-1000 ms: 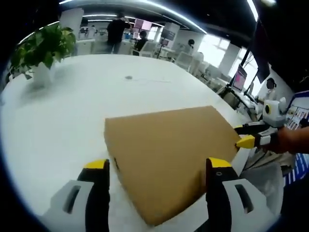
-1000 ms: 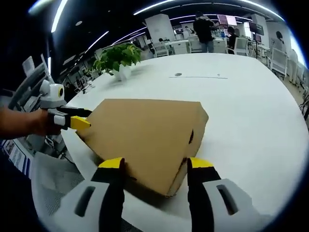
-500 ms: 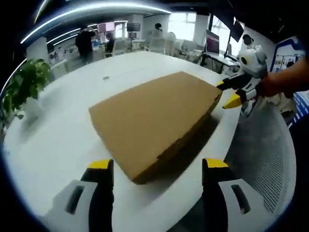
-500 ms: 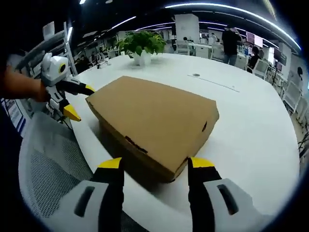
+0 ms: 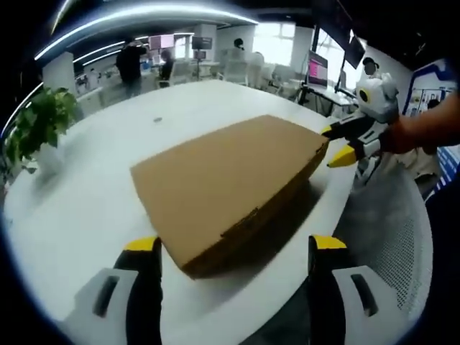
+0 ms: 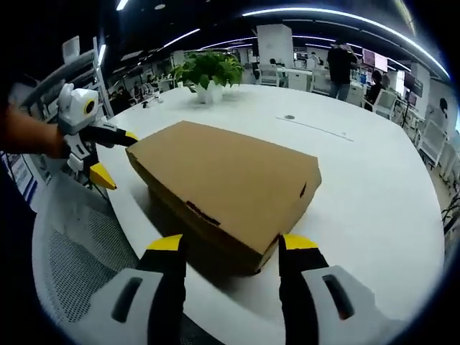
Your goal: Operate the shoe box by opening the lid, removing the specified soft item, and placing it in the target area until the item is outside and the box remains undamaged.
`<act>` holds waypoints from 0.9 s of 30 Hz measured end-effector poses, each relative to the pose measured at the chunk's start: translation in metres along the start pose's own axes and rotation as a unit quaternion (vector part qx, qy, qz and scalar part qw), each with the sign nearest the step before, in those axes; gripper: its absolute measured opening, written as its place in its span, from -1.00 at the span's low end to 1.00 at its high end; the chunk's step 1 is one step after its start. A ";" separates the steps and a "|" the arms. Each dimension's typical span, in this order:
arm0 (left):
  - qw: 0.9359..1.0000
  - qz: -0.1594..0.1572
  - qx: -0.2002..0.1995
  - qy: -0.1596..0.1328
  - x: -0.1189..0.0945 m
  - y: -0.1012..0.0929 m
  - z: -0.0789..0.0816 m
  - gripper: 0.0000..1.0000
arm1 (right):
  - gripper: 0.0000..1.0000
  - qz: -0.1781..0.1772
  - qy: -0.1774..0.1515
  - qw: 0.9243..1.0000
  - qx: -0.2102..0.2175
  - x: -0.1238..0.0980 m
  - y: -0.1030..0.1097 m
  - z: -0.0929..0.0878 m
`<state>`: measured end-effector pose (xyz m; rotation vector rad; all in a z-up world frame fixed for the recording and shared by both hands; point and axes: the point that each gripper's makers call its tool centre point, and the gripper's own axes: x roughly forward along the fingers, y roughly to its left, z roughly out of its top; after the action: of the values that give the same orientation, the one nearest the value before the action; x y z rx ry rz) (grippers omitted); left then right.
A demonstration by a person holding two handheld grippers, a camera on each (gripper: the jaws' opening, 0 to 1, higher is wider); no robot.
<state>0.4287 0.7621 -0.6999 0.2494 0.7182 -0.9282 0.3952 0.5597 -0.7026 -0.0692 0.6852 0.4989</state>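
A closed brown cardboard shoe box (image 5: pixel 226 176) is lying flat on a wide white desk (image 5: pixel 86 194), close to the desk's near edge, its lid down all round.

In the left gripper view, the left hand-held gripper (image 5: pixel 233 248) is hovering before one long side of the box, its yellow-tipped jaws standing wide apart and grasping nothing. The right hand-held gripper (image 5: pixel 338 144) is showing at the far corner of the box, its jaws spread either side of the lid's corner; whether they are touching the cardboard cannot be told.

In the right gripper view, the right hand-held gripper (image 6: pixel 228 243) is likewise released, jaws parted before a box corner, while the left hand-held gripper (image 6: pixel 108 154) is sitting at the opposite corner.

A white mesh chair (image 6: pixel 72 251) is standing against the desk's edge. A potted green plant (image 6: pixel 208 72) is resting further along the desk. Beyond, an open office is stretching out under strip lights (image 5: pixel 136 14), with people (image 6: pixel 340 65) standing among distant desks and monitors (image 5: pixel 317 68).
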 end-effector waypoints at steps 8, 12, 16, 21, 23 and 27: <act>1.000 0.005 0.001 -0.024 -0.012 0.000 0.020 0.71 | -0.10 -0.012 -0.019 0.999 -0.025 -0.017 -0.003 0.026; 0.999 0.013 0.001 -0.045 -0.019 0.003 0.038 0.73 | -0.13 -0.021 -0.029 0.998 -0.047 -0.023 -0.006 0.041; 0.998 0.018 0.008 -0.058 -0.023 0.007 0.053 0.74 | -0.17 -0.030 -0.048 0.997 -0.050 -0.026 -0.014 0.055; 0.997 0.024 0.022 -0.068 -0.025 0.012 0.067 0.74 | -0.31 -0.046 -0.064 0.995 -0.062 -0.028 -0.027 0.073; 0.997 0.026 0.026 -0.072 -0.026 0.014 0.072 0.74 | -0.40 -0.054 -0.071 0.994 -0.067 -0.028 -0.033 0.080; 0.996 0.030 0.028 -0.081 -0.027 0.018 0.081 0.73 | -0.57 -0.059 -0.091 0.992 -0.061 -0.030 -0.048 0.093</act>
<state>0.4700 0.7502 -0.6236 0.2410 0.5340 -0.9016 0.4525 0.5254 -0.6166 -0.1767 0.4696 0.4263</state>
